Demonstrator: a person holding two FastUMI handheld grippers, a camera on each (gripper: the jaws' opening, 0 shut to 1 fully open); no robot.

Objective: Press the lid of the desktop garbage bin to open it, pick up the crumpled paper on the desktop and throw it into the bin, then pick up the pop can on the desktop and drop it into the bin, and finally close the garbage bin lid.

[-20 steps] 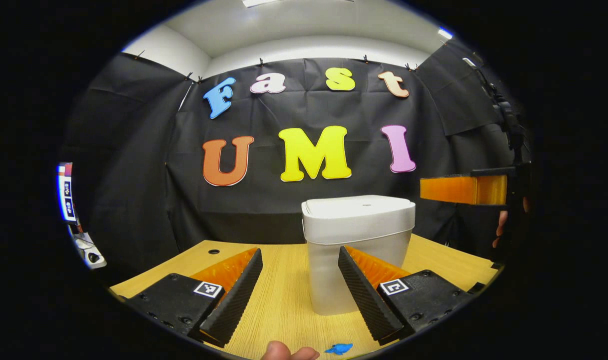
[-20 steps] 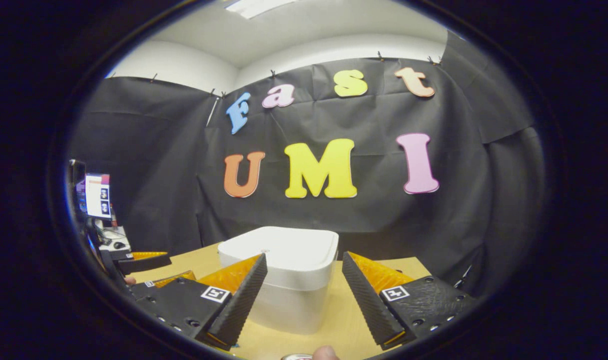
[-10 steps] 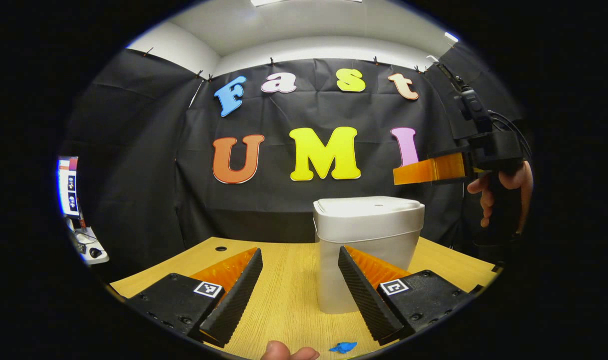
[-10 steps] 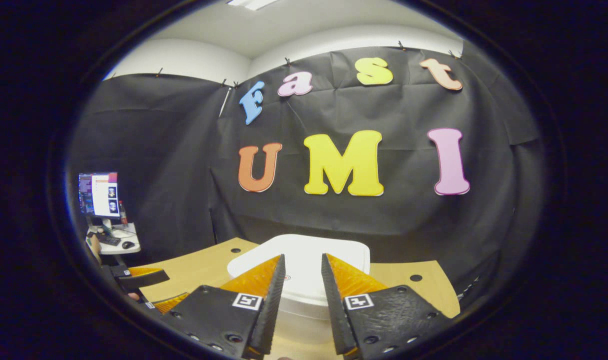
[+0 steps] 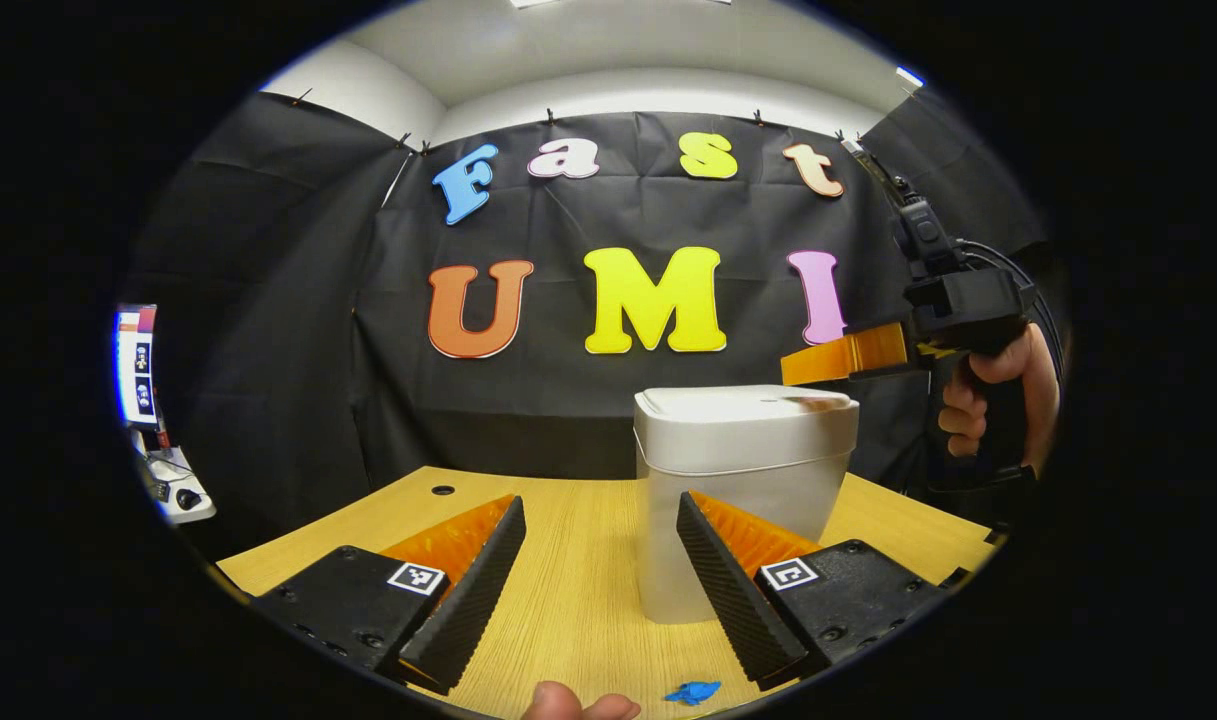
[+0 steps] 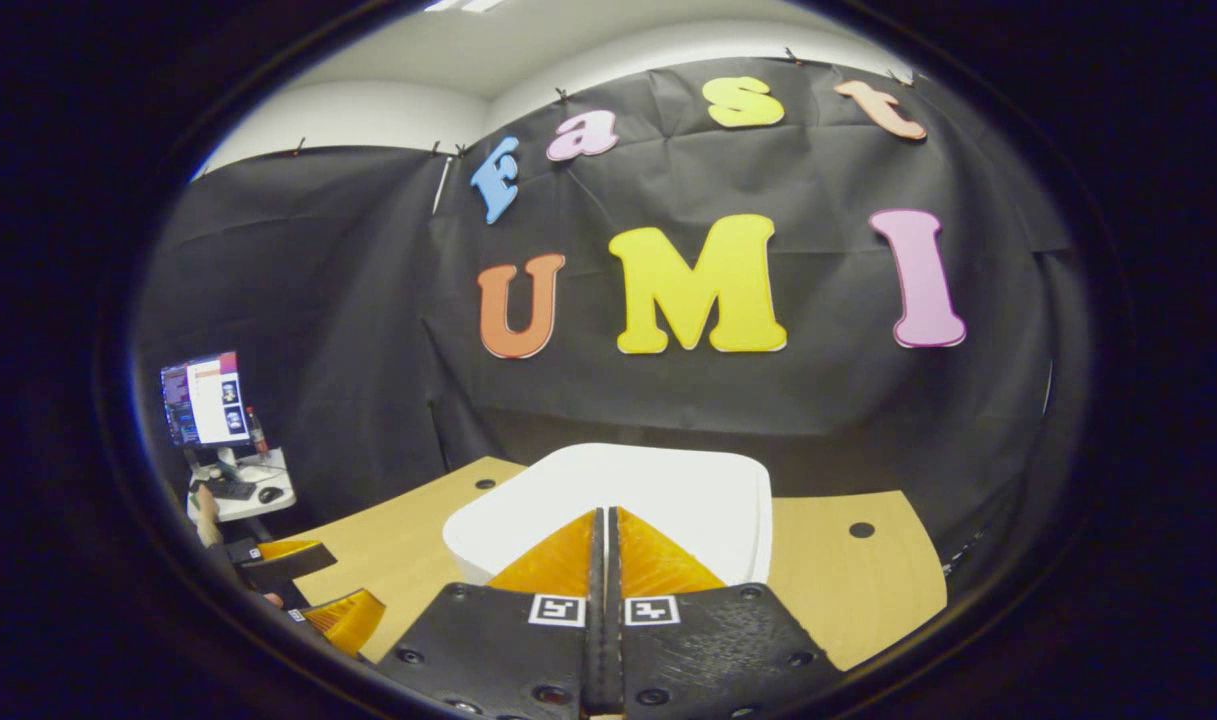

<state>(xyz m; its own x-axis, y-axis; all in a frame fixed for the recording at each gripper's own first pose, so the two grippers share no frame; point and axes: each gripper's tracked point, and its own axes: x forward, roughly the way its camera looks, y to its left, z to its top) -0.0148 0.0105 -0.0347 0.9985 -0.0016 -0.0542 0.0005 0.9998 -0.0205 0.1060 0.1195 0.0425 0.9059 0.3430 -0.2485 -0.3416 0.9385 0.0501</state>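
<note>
The white bin [image 5: 738, 520] stands on the wooden table [image 5: 568, 600] with its lid [image 5: 743, 405] down. My left gripper [image 5: 600, 545] is open and low over the table, the bin just beyond its right finger. A small blue crumpled scrap [image 5: 692, 691] lies on the table near that finger. My right gripper [image 6: 603, 515] is shut with nothing between its fingers, and its tips point down at the lid [image 6: 668, 490]. From the left gripper view the right gripper [image 5: 790, 372] hovers just above the lid's right end, held by a hand [image 5: 998, 390].
The table [image 6: 848, 590] has small round holes [image 5: 443, 490] [image 6: 861, 529] near its back edge. A monitor [image 6: 203, 398] and desk clutter stand off to the left beyond the booth. The left gripper [image 6: 298, 580] shows low on the left of the right gripper view.
My right gripper has gone from open to shut and moved forward and down over the bin's lid. The left gripper has stayed open, nearly still.
</note>
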